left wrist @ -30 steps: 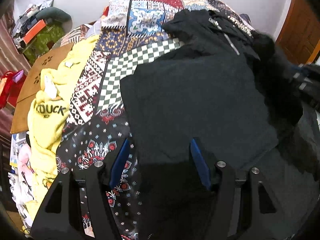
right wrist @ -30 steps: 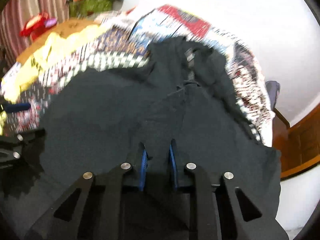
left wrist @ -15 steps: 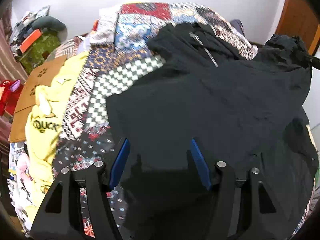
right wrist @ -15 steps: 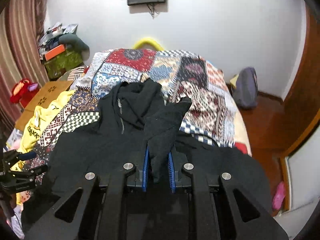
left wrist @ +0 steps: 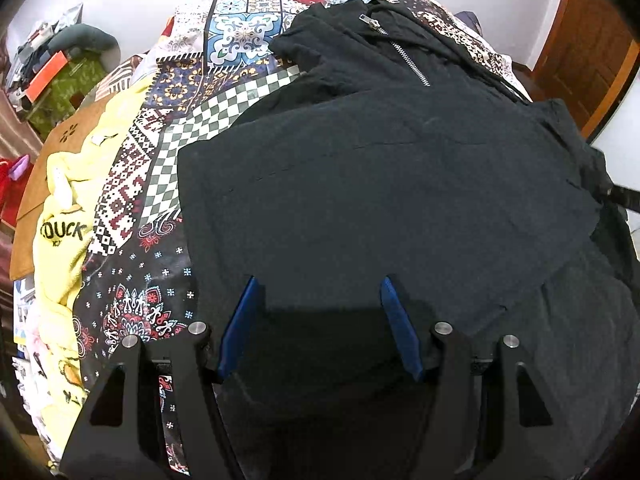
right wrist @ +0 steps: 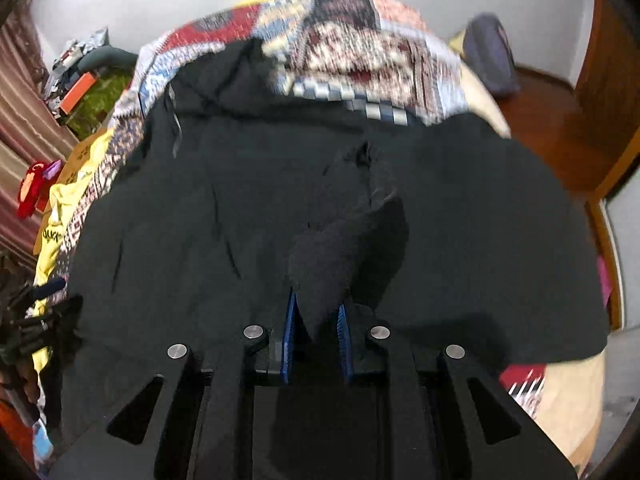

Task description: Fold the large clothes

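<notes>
A large black zip hoodie (left wrist: pixel 380 184) lies spread on a patchwork bedspread (left wrist: pixel 240 36), its hood and zipper toward the far end. My left gripper (left wrist: pixel 320 292) is open, its blue-padded fingers hovering over the hoodie's near left part, holding nothing. My right gripper (right wrist: pixel 316 312) is shut on a bunched fold of the black hoodie (right wrist: pixel 348 240), which stands up between the blue pads. The rest of the hoodie (right wrist: pixel 200 208) lies flat beneath it. The left gripper (right wrist: pixel 36 300) shows at the right wrist view's left edge.
A yellow garment (left wrist: pixel 64 232) lies along the bed's left side beside a brown cardboard sheet (left wrist: pixel 60 140). Clutter and a green box (left wrist: pixel 60 80) stand at far left. A wooden door (left wrist: pixel 584 52) is at far right. A grey bag (right wrist: pixel 492 52) sits on the floor.
My right gripper, holding the black fold, rose and then came back down over the hoodie. The hoodie's right part now lies flatter. My left gripper stayed open and barely moved.
</notes>
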`<state>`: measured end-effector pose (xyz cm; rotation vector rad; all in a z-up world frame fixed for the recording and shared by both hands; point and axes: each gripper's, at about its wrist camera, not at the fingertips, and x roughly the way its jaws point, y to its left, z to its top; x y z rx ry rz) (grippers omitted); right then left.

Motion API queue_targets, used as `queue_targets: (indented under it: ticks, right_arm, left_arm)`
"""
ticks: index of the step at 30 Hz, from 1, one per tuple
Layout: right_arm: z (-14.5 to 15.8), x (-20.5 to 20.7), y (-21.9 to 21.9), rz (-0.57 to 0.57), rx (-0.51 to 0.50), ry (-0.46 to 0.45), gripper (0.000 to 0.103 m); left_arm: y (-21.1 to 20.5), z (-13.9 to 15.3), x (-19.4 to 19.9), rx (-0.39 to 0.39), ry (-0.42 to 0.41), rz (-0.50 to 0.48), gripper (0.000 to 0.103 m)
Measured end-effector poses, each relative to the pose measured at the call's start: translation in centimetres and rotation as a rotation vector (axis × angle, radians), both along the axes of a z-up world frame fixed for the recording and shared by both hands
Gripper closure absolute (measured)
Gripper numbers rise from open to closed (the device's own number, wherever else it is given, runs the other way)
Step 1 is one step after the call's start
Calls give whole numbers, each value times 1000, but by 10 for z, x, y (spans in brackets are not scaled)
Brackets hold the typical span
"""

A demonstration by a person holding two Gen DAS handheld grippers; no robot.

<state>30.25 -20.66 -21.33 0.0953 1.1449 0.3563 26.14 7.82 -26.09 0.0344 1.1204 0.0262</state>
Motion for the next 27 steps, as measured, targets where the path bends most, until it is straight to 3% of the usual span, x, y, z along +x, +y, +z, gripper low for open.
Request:
queue_targets:
  ticks: [7,9,14,18,23,27]
  right_arm:
    - [2,-12,-18,-31,-20,32,63]
    - [6,-15,-24,-40,-43,27,62]
    - [28,-21,-41,-65,-93,-27,60]
    - [50,-28,-68,-140,-99,-98,45]
    - [61,-30,-112,-267,-37,-121,42]
    - [44,-25,-146,-357,8,-63,42]
  left_arm:
    - [-5,9,-4,26,-19,-4,41]
    - [-5,16,-3,17,-34,-4,41]
    - [-15,56,0,11,-138,-21,41]
    - [-27,85,5,-2,-219,-38,41]
    - [-47,108,17,-10,-294,-70,39]
    - [-58,106,28,-31,-297,-81,36]
